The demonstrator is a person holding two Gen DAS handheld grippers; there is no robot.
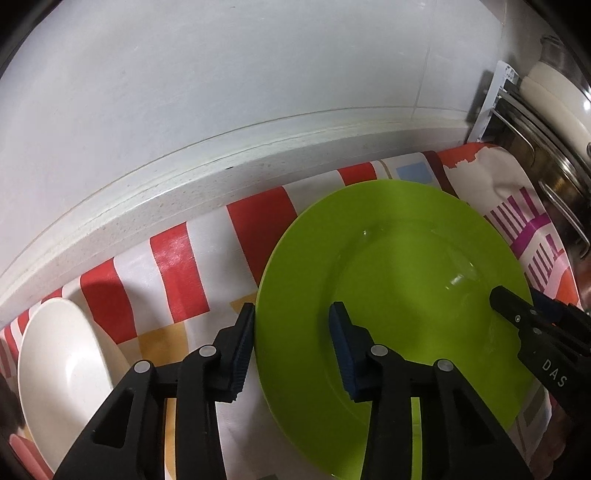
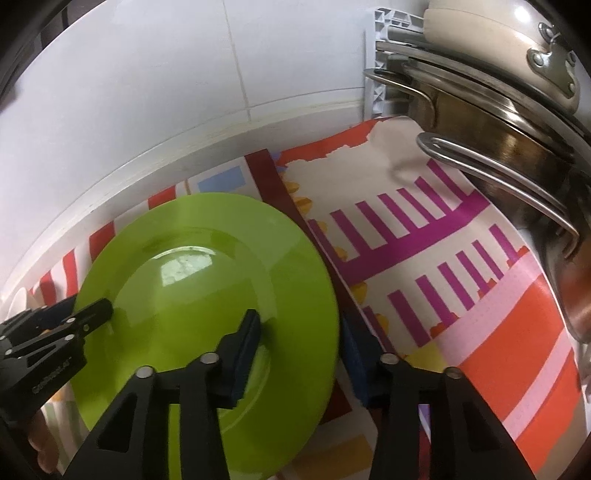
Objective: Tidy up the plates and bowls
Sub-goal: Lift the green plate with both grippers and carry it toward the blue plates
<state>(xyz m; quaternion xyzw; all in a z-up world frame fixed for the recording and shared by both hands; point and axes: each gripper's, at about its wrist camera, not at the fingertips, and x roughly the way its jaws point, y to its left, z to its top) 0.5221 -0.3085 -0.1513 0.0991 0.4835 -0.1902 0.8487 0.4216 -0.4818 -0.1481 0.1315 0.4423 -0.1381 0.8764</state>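
Bright patterned tablecloth meets white wall; both grippers straddle the green plate's rims, contact unclear; pots cut off upper right.

Bright, even light; window glare on green plate; strong fisheye bending, dark vignetted corners.

We're in a home kitchen here: white tiled wall behind, a pale counter ledge running along it, and a bright patterned oilcloth spread over the worktop. Stacked steel pots with loop handles sit to the right, a cream pan on top, with a green plate and a white bowl laid out.
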